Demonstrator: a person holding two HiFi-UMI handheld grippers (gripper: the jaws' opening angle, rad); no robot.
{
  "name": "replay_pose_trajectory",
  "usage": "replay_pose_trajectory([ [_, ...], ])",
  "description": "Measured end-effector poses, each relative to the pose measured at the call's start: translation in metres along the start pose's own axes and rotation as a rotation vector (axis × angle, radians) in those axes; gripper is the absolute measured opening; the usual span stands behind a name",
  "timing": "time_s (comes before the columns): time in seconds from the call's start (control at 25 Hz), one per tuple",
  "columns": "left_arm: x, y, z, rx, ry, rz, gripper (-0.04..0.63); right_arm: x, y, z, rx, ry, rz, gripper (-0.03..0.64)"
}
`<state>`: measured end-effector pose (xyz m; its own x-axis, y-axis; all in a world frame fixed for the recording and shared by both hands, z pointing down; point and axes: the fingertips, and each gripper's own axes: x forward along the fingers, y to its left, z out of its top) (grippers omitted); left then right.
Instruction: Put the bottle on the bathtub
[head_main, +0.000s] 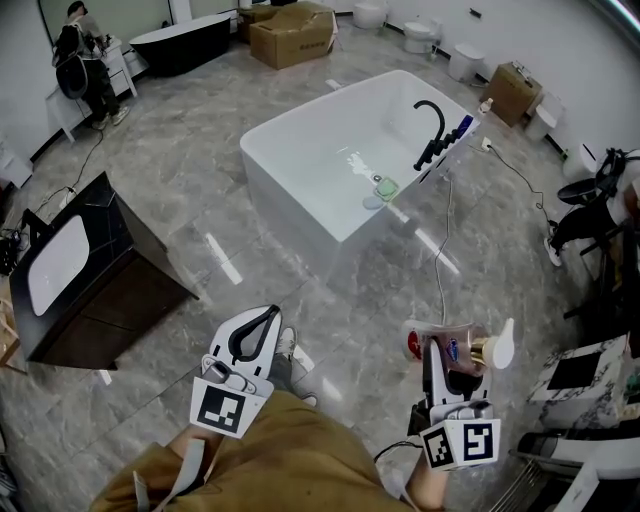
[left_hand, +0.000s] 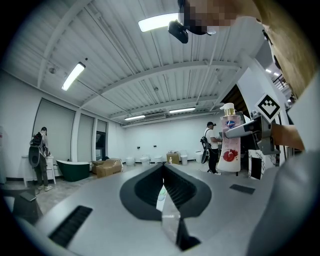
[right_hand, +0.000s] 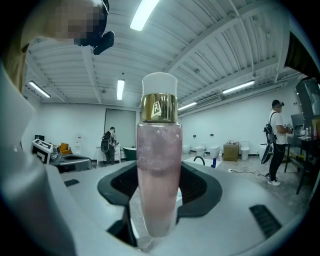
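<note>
Bottle (head_main: 455, 348): pink, with a gold collar and white cap. It is pinched across its body by the jaws of the right gripper (head_main: 437, 362) and held in the air over the floor, well apart from the bathtub (head_main: 262, 150).
Left gripper (head_main: 256, 333): the jaws are pressed together with nothing between them, so it is idle, low beside me.
Step in hand: I judge this to be the carry toward the tub, with the placing not yet begun.
Doing it well: I would keep the pinch firm on the smooth body and bring the bottle's base flat onto the rim. I would spread the jaws only once it stands by itself.
Landing spot: the rim looks narrow. The end by the black faucet (head_main: 432, 125) already carries a blue bottle (head_main: 463, 126), so a bare stretch of rim seems the safer choice.
In the tub: small greenish items (head_main: 384, 187) lie on the bottom, clear of the rim.
In the way: a cable (head_main: 440, 250) trails across the floor beside the tub on my right.
Elsewhere: a dark cabinet (head_main: 120, 290) stands at my left, off my line. Cardboard boxes (head_main: 292, 35) and a person (head_main: 85, 62) are far behind.
</note>
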<state>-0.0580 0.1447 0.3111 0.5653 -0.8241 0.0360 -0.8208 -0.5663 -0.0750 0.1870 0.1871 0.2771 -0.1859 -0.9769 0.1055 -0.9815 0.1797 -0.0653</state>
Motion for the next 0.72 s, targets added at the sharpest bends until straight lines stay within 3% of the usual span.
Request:
replay_pose_trajectory([
  [0.32, 0.052, 0.022, -0.020, -0.035, 0.033, -0.032, 0.008, 0.049, -0.018, -0.006, 0.005, 0.040, -0.031, 0.232],
  [0.72, 0.157, 0.092, -0.023, -0.047, 0.046, -0.083, 0.008, 0.157, -0.032, 0.023, -0.011, 0.054, -0.066, 0.232],
])
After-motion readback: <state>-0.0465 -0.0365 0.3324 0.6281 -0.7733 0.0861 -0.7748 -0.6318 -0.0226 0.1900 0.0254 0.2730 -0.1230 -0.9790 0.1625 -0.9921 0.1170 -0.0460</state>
